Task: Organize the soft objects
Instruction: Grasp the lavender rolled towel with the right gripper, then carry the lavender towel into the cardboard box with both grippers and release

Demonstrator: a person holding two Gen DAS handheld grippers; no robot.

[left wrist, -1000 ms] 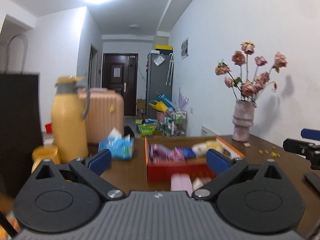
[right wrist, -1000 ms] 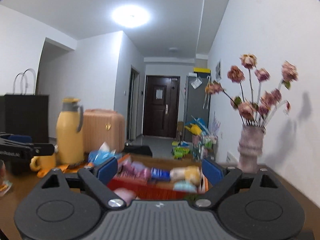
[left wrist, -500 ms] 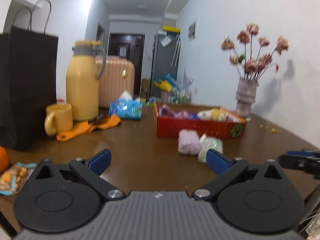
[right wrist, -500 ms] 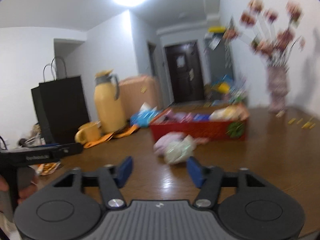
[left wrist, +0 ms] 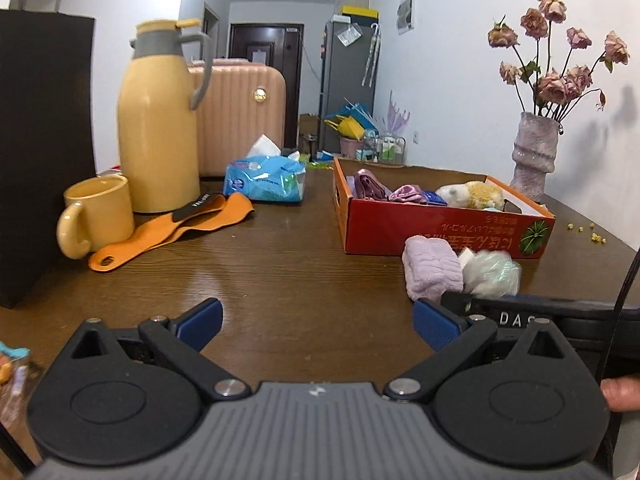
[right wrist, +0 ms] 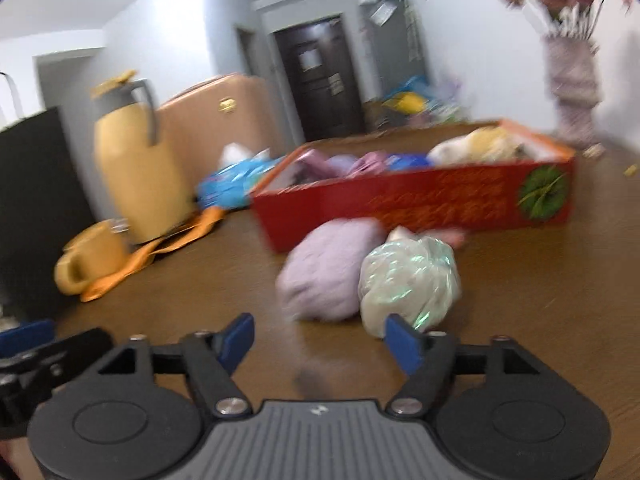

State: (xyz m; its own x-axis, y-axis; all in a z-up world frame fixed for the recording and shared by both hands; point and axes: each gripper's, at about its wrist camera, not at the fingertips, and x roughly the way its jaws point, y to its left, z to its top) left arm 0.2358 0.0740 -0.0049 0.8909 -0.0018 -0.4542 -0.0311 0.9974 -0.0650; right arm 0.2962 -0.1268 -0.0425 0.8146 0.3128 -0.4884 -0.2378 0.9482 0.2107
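**Two soft bundles lie loose in front of the red box**

A lilac fuzzy bundle [left wrist: 432,270] and a pale bundle in shiny clear wrap [left wrist: 490,272] lie side by side, touching, on the brown wooden surface [left wrist: 288,272], just in front of the red box's [left wrist: 436,232] long side. The lilac one is the nearer to the box's left corner; the wrapped one lies to its right. Inside the box are more soft things: pink and purple satin pieces [left wrist: 376,188], something blue, and a cream and yellow plush toy [left wrist: 472,195] toward its right end.

The right claw [right wrist: 320,340] points at the two bundles from close by. Its jaws are opening, with nothing between the blue pads; the right pad sits just in front of the wrapped bundle in the blurred right wrist view.

The left claw [left wrist: 316,326] stands wide and empty over bare surface, left of the bundles and well short of the box.

Left of the box are a blue tissue pack [left wrist: 264,180], an orange strap [left wrist: 172,228], a yellow jug [left wrist: 160,120] and a yellow mug [left wrist: 98,214]. Behind the box's right end stands a vase of dried roses [left wrist: 534,152].
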